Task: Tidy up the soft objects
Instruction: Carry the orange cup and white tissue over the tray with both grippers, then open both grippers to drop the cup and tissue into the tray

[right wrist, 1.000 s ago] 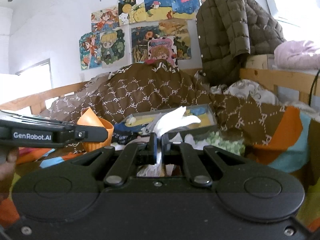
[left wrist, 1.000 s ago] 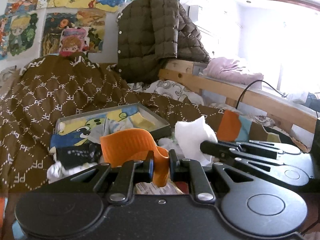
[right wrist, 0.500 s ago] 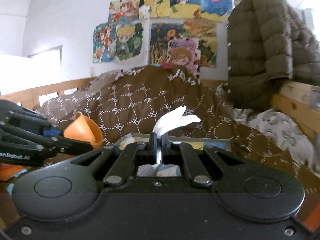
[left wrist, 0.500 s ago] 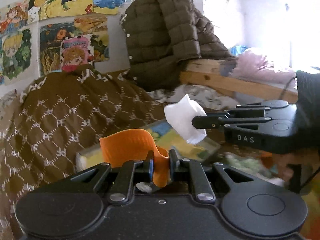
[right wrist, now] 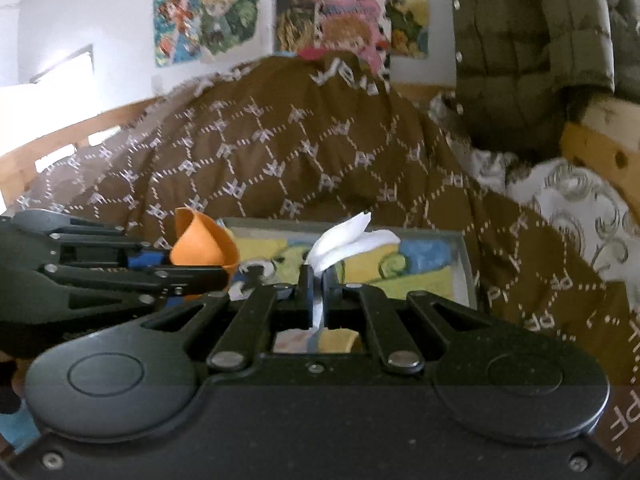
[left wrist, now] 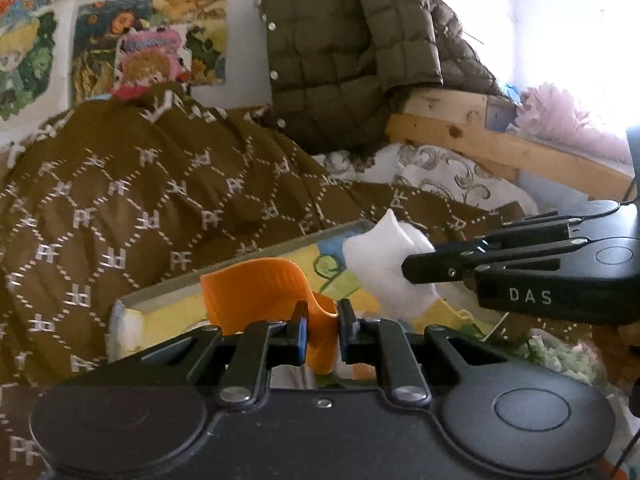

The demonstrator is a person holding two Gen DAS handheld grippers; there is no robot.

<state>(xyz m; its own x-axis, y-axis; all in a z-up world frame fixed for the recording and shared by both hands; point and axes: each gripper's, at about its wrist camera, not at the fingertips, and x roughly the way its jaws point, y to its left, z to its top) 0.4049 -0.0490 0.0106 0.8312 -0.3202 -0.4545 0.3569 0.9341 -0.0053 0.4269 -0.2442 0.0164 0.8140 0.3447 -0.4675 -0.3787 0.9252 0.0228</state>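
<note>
Soft objects, two in all, are each held aloft above a shallow grey tray (left wrist: 248,256) on a bed: one orange cloth piece (left wrist: 260,292) and one white cloth piece (left wrist: 384,268). Left tongs (left wrist: 323,334) are clamped narrow on the orange piece, which curls up and to the left from between the fingers. Right tongs (right wrist: 316,292) are pinched nearly closed on the white piece, whose free end fans upward to the right. From the left wrist camera, the white piece hangs at the tip of the right tongs (left wrist: 416,268), just right of the orange one. One brown patterned quilt (left wrist: 160,208) is heaped behind the tray, and one olive padded jacket (left wrist: 352,48) hangs over the wooden bed frame (left wrist: 480,140).
</note>
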